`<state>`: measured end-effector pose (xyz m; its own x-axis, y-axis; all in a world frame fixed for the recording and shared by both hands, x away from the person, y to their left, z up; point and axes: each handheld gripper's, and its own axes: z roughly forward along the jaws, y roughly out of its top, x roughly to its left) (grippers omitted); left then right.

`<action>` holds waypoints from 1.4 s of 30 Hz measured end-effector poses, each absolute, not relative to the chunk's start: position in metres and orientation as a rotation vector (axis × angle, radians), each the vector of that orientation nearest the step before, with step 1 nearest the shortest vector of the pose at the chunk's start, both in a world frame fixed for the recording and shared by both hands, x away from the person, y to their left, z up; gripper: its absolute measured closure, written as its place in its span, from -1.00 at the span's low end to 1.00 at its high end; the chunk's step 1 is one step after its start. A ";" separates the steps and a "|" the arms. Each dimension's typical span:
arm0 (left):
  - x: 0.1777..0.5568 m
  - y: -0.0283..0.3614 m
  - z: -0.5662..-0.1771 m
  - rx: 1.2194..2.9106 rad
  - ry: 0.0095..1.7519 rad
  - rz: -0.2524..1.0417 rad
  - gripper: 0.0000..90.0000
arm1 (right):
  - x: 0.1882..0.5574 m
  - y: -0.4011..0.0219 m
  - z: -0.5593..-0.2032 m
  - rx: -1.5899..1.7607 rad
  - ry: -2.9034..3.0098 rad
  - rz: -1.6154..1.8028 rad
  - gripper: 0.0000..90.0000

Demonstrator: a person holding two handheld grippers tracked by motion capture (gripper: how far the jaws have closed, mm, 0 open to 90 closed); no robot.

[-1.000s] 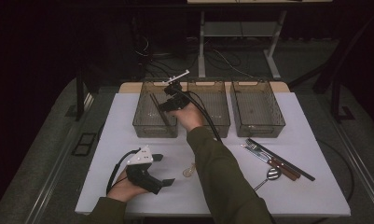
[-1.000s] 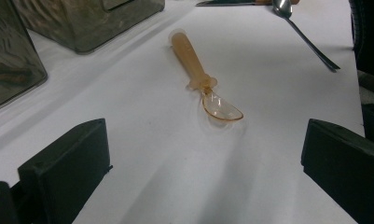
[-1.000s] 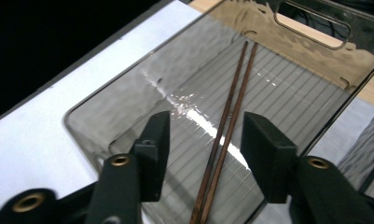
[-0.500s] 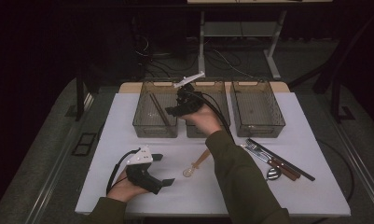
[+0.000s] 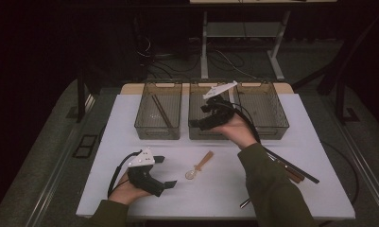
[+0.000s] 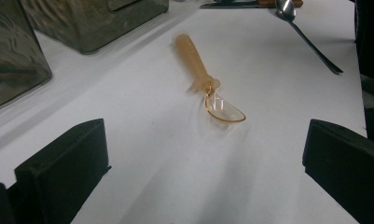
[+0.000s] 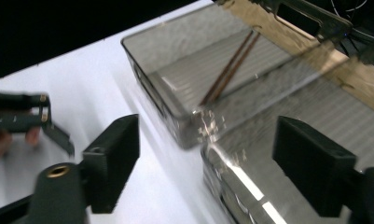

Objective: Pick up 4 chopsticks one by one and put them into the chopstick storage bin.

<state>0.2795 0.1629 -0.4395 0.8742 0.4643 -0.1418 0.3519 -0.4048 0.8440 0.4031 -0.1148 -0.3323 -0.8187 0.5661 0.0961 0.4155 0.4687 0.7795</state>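
Chopsticks (image 5: 161,109) already lie inside the left of three clear bins (image 5: 158,133) at the back of the white tabletop (image 5: 215,198); the middle bin (image 5: 196,132) and right bin (image 5: 267,130) look empty; the right gripper (image 5: 211,113) hovers over the middle bin, its fingers having just been opening, nothing between them; the left gripper (image 5: 164,172) rests near the front edge, fingers wide apart and empty, facing an amber plastic spoon (image 6: 208,86) lying loose; a metal spoon (image 6: 310,35) and dark-handled utensils (image 5: 291,168) wait at right; sorting seems barely begun.

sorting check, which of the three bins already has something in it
The left bin: a pair of brown chopsticks lies in it, while the middle bin and right bin look empty.
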 end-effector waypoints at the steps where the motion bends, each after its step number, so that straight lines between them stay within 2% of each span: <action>1: 0.280 0.163 -0.440 2.036 0.592 0.141 -1.00 | 0.400 -0.121 -0.333 0.850 2.533 1.267 -0.58; 5: 0.280 0.163 -0.440 2.040 0.600 0.143 -1.00 | 0.391 -0.147 -0.336 0.861 2.519 1.274 -0.74; 18: 0.281 0.161 -0.442 2.048 0.610 0.164 -1.00 | 0.362 -0.223 -0.356 0.920 2.462 1.308 -0.73; 31: 0.280 0.163 -0.440 2.045 0.606 0.174 -1.00 | 0.334 -0.274 -0.373 0.964 2.459 1.276 -0.69; 35: 0.279 0.163 -0.440 2.044 0.603 0.169 -1.00 | 0.325 -0.290 -0.376 0.999 2.441 1.265 -0.64; 36: 0.279 0.162 -0.440 2.044 0.600 0.169 -1.00 | 0.323 -0.294 -0.376 1.010 2.434 1.269 -0.53; 38: 0.279 0.162 -0.439 2.041 0.600 0.167 -1.00 | 0.320 -0.303 -0.378 1.028 2.414 1.286 -0.47; 40: 0.279 0.162 -0.439 2.041 0.597 0.168 -1.00 | 0.317 -0.311 -0.380 1.046 2.421 1.276 -0.30; 42: 0.279 0.162 -0.439 2.041 0.596 0.168 -1.00 | 0.314 -0.317 -0.383 1.063 2.422 1.260 -0.25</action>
